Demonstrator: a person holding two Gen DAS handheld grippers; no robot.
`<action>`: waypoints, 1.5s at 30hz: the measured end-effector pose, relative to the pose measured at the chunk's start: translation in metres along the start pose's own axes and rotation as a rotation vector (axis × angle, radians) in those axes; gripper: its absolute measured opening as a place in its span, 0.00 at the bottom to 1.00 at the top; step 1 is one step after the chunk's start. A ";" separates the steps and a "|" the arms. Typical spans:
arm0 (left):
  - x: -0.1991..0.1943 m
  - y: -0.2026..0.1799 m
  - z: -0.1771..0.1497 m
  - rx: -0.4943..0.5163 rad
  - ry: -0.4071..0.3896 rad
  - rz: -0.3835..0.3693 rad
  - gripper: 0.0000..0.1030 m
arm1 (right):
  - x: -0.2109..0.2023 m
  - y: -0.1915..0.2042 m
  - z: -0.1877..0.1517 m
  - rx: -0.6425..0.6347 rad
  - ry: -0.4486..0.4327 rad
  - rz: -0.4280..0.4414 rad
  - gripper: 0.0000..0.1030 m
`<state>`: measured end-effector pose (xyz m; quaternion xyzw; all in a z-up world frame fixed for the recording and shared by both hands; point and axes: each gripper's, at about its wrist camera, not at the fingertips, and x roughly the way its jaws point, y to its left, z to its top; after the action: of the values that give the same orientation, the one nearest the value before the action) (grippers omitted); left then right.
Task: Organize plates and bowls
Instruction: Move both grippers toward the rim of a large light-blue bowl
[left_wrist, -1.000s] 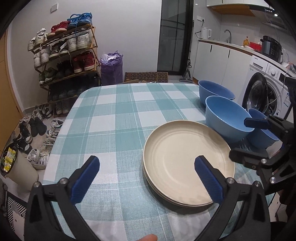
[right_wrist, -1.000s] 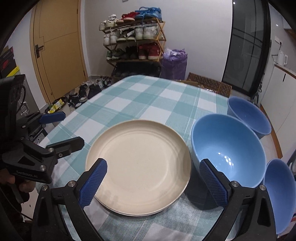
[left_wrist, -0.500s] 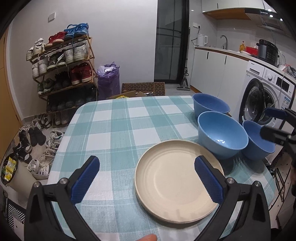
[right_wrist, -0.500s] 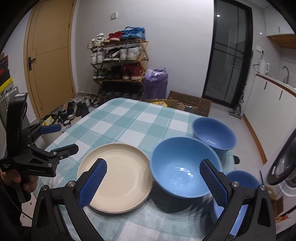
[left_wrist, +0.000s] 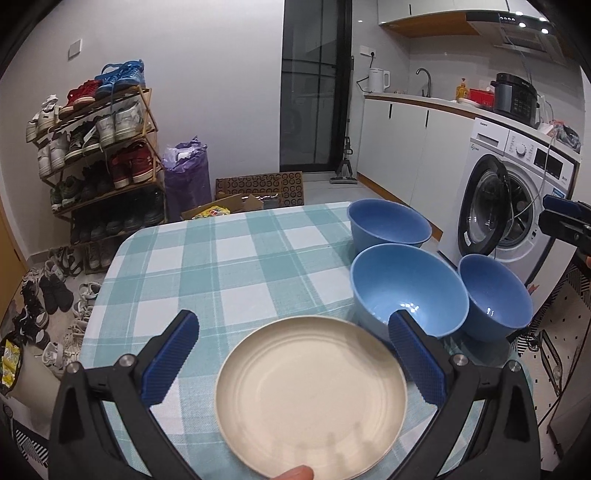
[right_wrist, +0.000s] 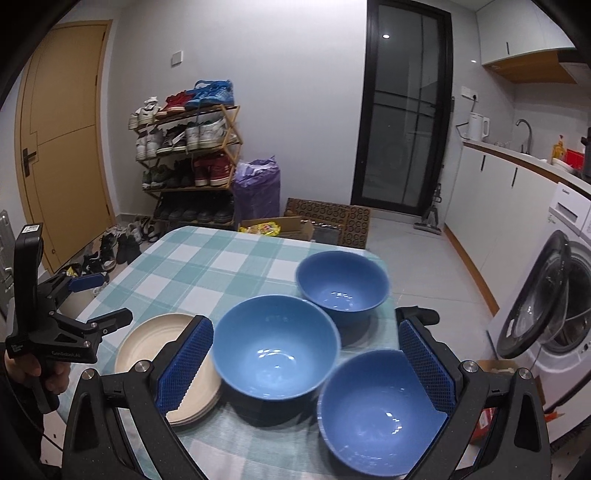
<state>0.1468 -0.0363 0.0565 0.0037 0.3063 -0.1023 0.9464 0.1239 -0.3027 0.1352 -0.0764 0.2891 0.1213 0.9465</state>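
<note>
1. Across the whole middle of both views, a table (left_wrist: 236, 266) under a teal and white checked cloth, bearing every dish.
2. At the near edge, a stack of cream plates (left_wrist: 312, 398), shown in the right wrist view as several plates (right_wrist: 147, 343) piled together, left of the bowls.
3. Just right of the plates, a large light blue bowl (right_wrist: 275, 345), upright, rim close to the plate stack.
4. Beyond it, toward the far right corner of the table, a darker blue bowl (right_wrist: 341, 284), upright.
5. At the near right edge, a third blue bowl (right_wrist: 376, 410), just beside the large one and partly over the table's edge.
6. Above the plates, the left gripper (left_wrist: 291, 354), spread wide, clasping nothing, its blue pads (left_wrist: 171, 356) to either side of the stack's far half.
7. Over the bowls, the right gripper (right_wrist: 304, 363), likewise spread wide and clasping nothing, one pad (right_wrist: 424, 369) in front of the near right bowl's rim.
</note>
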 end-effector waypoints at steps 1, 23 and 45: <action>0.002 -0.003 0.003 0.000 0.000 -0.007 1.00 | -0.001 -0.005 0.001 0.004 0.000 -0.004 0.99; 0.043 -0.049 0.056 0.049 0.019 -0.016 1.00 | 0.005 -0.096 0.029 0.108 0.009 -0.043 0.99; 0.101 -0.064 0.102 0.063 0.058 -0.060 1.00 | 0.055 -0.129 0.058 0.183 0.052 -0.030 0.99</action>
<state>0.2729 -0.1257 0.0843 0.0273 0.3301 -0.1400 0.9331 0.2345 -0.4041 0.1610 0.0031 0.3221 0.0779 0.9435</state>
